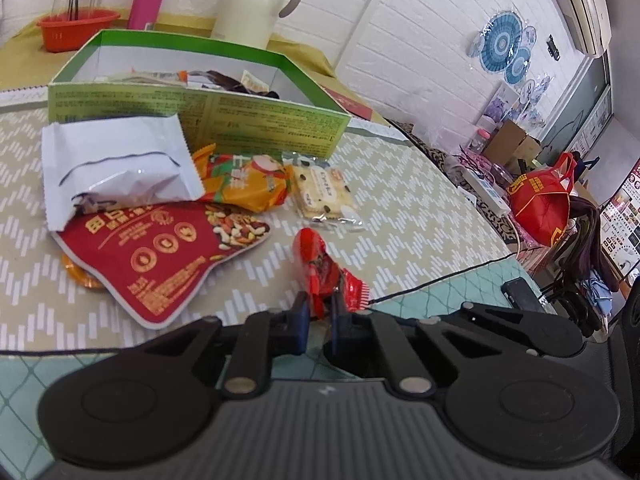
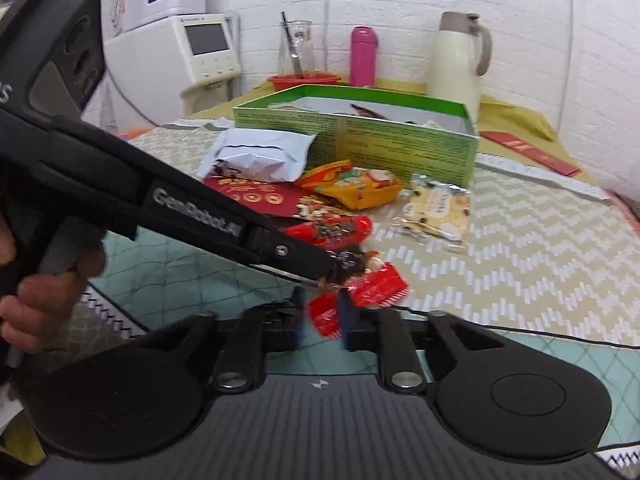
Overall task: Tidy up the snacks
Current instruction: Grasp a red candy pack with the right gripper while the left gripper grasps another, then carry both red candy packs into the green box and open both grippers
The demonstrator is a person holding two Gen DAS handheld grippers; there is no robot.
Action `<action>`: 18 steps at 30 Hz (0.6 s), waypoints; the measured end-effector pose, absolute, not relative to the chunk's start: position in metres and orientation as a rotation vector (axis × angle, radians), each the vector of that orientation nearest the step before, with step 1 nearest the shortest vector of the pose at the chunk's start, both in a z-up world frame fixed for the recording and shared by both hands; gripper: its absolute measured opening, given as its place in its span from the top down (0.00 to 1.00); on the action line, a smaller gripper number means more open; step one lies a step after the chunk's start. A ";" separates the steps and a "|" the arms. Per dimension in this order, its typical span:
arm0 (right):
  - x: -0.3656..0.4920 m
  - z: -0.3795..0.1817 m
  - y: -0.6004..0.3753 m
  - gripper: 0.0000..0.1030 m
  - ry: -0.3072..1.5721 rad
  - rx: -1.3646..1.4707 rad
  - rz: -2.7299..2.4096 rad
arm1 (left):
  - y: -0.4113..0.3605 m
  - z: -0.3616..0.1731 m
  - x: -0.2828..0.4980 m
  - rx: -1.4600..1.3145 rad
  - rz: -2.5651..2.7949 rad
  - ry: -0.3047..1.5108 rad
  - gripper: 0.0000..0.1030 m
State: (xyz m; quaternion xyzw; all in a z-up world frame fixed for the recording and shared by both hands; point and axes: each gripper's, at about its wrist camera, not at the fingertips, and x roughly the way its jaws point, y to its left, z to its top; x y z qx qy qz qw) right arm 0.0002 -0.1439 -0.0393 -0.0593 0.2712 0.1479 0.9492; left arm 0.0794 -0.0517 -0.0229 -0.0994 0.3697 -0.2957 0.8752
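Note:
My left gripper (image 1: 320, 314) is shut on a red snack wrapper (image 1: 316, 268) just above the near edge of the mat. In the right wrist view it reaches in from the left, its tip (image 2: 338, 270) pinching the wrapper (image 2: 376, 288). My right gripper (image 2: 322, 322) stands open, a loose red end of the wrapper between its fingers with a gap on the left side. Behind lie a white pouch (image 1: 116, 164), a red nut pack (image 1: 160, 252), an orange pack (image 1: 244, 184) and a cracker packet (image 1: 324, 192). The green box (image 1: 200, 116) stands open at the back with several snacks inside.
Beyond the box stand a pink bottle (image 2: 364, 56), a cream jug (image 2: 456, 60), a red basket (image 2: 304, 80) and a glass carafe (image 2: 298, 46). A white machine (image 2: 192, 48) is at the left. A red envelope (image 2: 528, 152) lies to the right. A person's hand (image 2: 36, 296) holds the left gripper.

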 end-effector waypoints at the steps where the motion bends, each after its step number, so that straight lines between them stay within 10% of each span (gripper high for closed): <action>1: 0.002 -0.041 -0.143 0.28 0.554 -0.130 0.292 | -0.052 -0.022 0.079 -0.205 -0.620 0.771 0.97; 6: 0.012 -0.044 -0.145 0.22 0.548 -0.115 0.273 | -0.054 -0.017 0.075 -0.196 -0.634 0.761 0.97; 10: 0.011 -0.039 -0.145 0.82 0.521 -0.101 0.302 | -0.055 -0.010 0.074 -0.198 -0.634 0.738 0.97; 18: 0.027 0.000 -0.144 0.87 0.398 -0.099 0.315 | -0.046 0.034 0.078 -0.183 -0.627 0.601 0.97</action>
